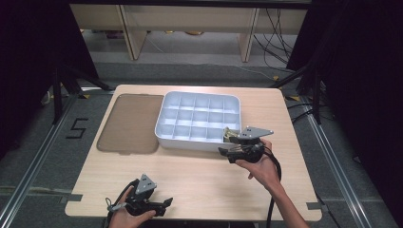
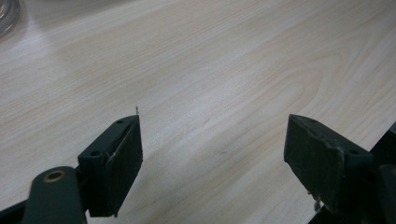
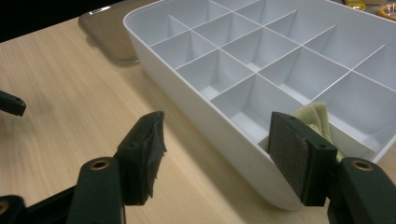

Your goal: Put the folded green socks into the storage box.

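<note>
A yellowish cloth lies crumpled in the near-right corner compartment of the white divided tray, at the counter's centre. The right gripper sits at the tray's 5 o'clock corner, jaws apart and empty. The brown lid lies at the tray's 9 o'clock. The left gripper rests at the counter's 7 o'clock, jaws wide and empty.

Soft overhead light falls evenly on the pale wooden table, while the surroundings in the high view sink into near-black. The white plastic compartment tray throws a faint shadow onto the wood beside it. In the left gripper view, the tabletop glares pale at upper left and the near black jaws blur softly.
</note>
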{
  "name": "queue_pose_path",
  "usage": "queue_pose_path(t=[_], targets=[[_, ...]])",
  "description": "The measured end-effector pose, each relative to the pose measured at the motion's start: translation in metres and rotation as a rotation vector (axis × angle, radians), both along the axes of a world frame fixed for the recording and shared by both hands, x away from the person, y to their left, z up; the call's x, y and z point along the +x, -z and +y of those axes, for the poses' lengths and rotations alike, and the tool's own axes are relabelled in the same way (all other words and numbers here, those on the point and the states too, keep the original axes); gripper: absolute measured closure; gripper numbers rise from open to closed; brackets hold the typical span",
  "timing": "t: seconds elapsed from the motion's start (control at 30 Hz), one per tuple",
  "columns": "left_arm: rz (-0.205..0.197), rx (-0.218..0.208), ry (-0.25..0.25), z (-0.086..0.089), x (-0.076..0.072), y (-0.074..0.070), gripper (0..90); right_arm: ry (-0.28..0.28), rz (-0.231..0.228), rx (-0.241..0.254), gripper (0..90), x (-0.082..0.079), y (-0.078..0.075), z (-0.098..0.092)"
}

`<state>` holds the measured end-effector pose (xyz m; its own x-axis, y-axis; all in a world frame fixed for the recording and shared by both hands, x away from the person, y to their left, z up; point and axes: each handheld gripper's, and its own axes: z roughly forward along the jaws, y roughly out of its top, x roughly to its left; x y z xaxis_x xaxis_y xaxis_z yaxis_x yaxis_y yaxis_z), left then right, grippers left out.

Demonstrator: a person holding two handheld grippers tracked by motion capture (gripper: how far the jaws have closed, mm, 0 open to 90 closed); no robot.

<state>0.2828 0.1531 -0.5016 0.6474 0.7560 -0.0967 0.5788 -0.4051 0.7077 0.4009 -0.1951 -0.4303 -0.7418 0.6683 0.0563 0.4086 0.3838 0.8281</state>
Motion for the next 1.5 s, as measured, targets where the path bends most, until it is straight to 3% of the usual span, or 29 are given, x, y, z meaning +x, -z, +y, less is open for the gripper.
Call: queue_pose_path(t=[0.1,0.13,0.27,0.33,0.53,0.6,0.7,0.8,0.87,0.9,1.17,1.47,1.5], targets=[[0.013,0.014,0.003,0.001,0.001,0.000,19.1,-0.010,0.004,-0.010,34.3,-0.003,-0.001,0.000],[0.016,0.010,-0.001,0.000,0.001,0.001,19.1,-0.005,0.001,0.011,34.1,-0.006,0.000,0.001],[0.016,-0.007,-0.012,-0.001,0.001,0.001,19.1,-0.008,0.015,0.005,32.3,-0.010,0.003,0.001],[0.015,0.017,0.001,0.001,0.001,0.000,19.1,-0.018,0.021,-0.003,31.2,-0.014,0.008,0.001],[0.016,0.023,0.009,0.001,0.002,0.001,19.1,-0.042,0.031,-0.007,30.9,-0.020,0.013,0.000],[0.006,-0.034,-0.035,-0.004,0.000,0.002,19.1,-0.036,0.027,-0.012,30.7,-0.024,0.017,0.000],[0.002,-0.031,-0.027,-0.004,0.000,0.002,19.1,-0.030,0.053,-0.009,30.7,-0.028,0.018,0.000],[0.001,-0.024,-0.034,-0.004,0.000,0.002,19.1,-0.033,0.050,-0.021,30.0,-0.029,0.020,-0.002],[0.001,-0.005,-0.005,-0.002,0.000,0.001,19.1,-0.051,0.018,-0.031,29.9,-0.030,0.022,-0.001],[0.001,-0.005,-0.005,-0.002,0.000,0.001,19.1,-0.044,0.043,-0.024,29.7,-0.031,0.022,-0.001],[0.006,0.005,0.000,-0.002,-0.001,0.000,19.1,-0.033,0.044,-0.017,29.3,-0.039,0.029,-0.003],[0.012,-0.002,-0.008,-0.003,-0.001,0.001,19.2,-0.068,0.079,-0.048,29.1,-0.048,0.039,-0.008],[0.010,-0.002,-0.009,-0.003,-0.001,0.001,19.2,-0.048,0.088,-0.038,28.9,-0.051,0.040,-0.007]])
